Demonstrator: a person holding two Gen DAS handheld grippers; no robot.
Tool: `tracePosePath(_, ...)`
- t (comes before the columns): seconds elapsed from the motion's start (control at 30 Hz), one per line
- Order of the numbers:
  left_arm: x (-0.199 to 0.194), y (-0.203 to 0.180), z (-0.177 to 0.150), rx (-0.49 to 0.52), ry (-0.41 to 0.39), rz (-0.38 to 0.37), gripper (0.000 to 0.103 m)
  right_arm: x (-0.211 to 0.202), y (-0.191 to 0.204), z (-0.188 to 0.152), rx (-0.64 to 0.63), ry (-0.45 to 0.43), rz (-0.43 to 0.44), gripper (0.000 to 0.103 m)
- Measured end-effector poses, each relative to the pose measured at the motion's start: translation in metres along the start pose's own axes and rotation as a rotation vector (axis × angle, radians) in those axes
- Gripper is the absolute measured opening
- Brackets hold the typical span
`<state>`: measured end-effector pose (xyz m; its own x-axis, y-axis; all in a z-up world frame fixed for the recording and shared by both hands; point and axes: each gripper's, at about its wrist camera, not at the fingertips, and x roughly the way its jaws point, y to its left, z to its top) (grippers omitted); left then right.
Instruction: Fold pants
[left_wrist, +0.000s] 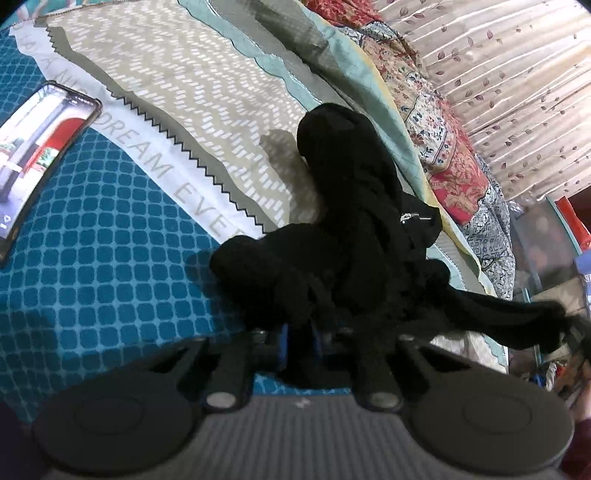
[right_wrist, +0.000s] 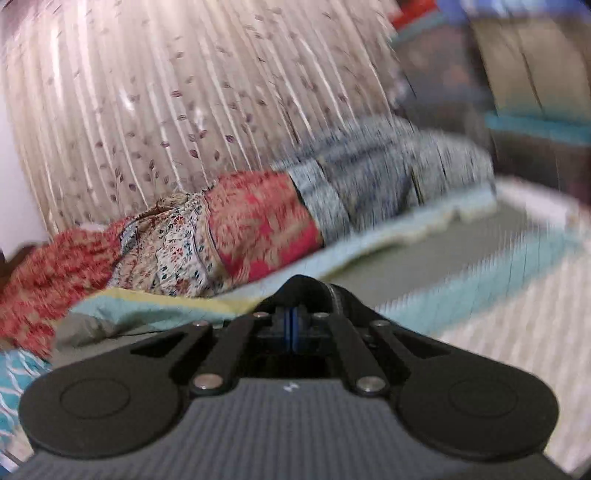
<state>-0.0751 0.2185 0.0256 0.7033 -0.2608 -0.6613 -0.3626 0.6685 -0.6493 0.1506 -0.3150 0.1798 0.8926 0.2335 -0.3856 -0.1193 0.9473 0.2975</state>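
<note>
The black pants (left_wrist: 354, 236) lie crumpled on the bed in the left wrist view, one part stretched out to the right edge. My left gripper (left_wrist: 300, 343) is shut on a bunch of the pants' cloth close to the camera. In the right wrist view my right gripper (right_wrist: 291, 325) is shut, its blue pads pressed together on a dark strip of the pants (right_wrist: 325, 295) with a zipper. That view is blurred by motion. At the far right of the left wrist view the right gripper (left_wrist: 574, 332) holds the stretched end.
A phone (left_wrist: 33, 162) with a lit screen lies on the teal checked bedsheet (left_wrist: 103, 258) at the left. A beige patterned cover (left_wrist: 177, 96) lies behind. A patchwork floral quilt (right_wrist: 229, 236) and a leaf-print curtain (right_wrist: 147, 110) stand along the far side.
</note>
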Motion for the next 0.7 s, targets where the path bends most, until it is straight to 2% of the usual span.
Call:
tracePosePath(0.07,-0.008,0.0,0.001,0.011,-0.023,0.012,0.011,0.021,0.022,0.016,-0.128,0.009,-0.021,0.004)
tracePosePath(0.17,-0.018,0.001,0.002,0.012,-0.052,0.041,0.011,0.095,0.036,0.022,-0.266,0.15,-0.077,0.01)
tracePosePath(0.23,-0.023,0.001,0.002,0.0,-0.057,0.032,0.011,0.124,0.032,0.008,-0.29,0.2,-0.175,0.045)
tracePosePath(0.27,-0.026,0.0,0.002,0.004,-0.064,0.028,0.011,0.124,0.027,0.001,-0.27,0.186,-0.171,0.045)
tracePosePath(0.33,-0.029,-0.004,-0.001,0.031,-0.07,0.03,0.011,0.113,0.004,-0.011,-0.169,0.158,-0.101,0.043)
tracePosePath(0.4,-0.026,-0.006,-0.002,0.054,-0.059,0.043,0.011,0.104,-0.019,-0.027,-0.083,0.166,-0.073,0.042)
tracePosePath(0.57,-0.016,0.0,0.001,0.009,-0.023,0.059,0.011,0.097,-0.069,-0.066,0.085,0.244,-0.15,0.037)
tracePosePath(0.7,-0.015,0.003,0.002,-0.013,-0.015,0.07,0.011,0.107,-0.072,-0.092,0.131,0.304,-0.175,0.036)
